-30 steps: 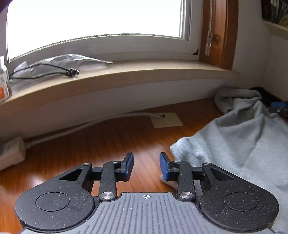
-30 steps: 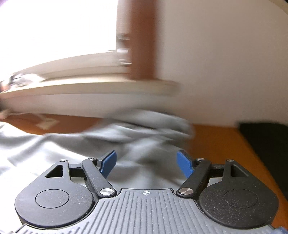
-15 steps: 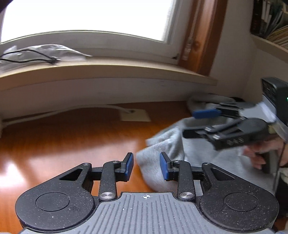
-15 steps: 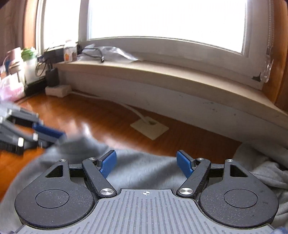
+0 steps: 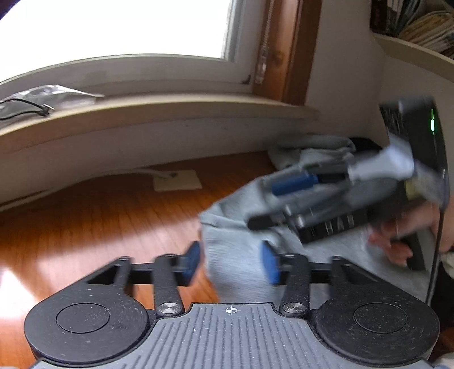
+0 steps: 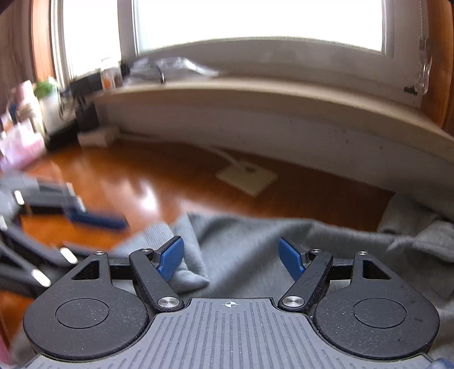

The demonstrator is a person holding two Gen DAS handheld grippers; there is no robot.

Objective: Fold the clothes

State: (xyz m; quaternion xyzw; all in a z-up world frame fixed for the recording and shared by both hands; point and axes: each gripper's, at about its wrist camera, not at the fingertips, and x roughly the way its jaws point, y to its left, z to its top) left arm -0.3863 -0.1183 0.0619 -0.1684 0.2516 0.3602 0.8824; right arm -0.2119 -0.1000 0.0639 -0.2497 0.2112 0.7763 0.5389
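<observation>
A grey sweatshirt (image 5: pixel 238 255) lies crumpled on the wooden tabletop (image 5: pixel 99 215). In the left wrist view my left gripper (image 5: pixel 231 262) is open, with a ribbed corner of the garment lying between its blue pads. My right gripper (image 5: pixel 286 195) shows blurred at the right of that view, held by a hand (image 5: pixel 397 241) above the cloth. In the right wrist view the right gripper (image 6: pixel 230 258) stands wide open low over the sweatshirt (image 6: pixel 255 241), a cuff (image 6: pixel 181 255) beside its left pad. The left gripper (image 6: pixel 71 215) appears blurred at the far left.
A windowsill (image 5: pixel 142 113) with a plastic bag and cable (image 5: pixel 37 105) runs along the back. A white plate with a cord (image 5: pixel 177 180) lies on the wood. Boxes and bottles (image 6: pixel 25 125) crowd the far left. A bookshelf (image 5: pixel 420 25) hangs at upper right.
My left gripper has opened wider and moved over the sweatshirt's corner. The right gripper has swung left and dropped closer to the cloth, nearer the left gripper.
</observation>
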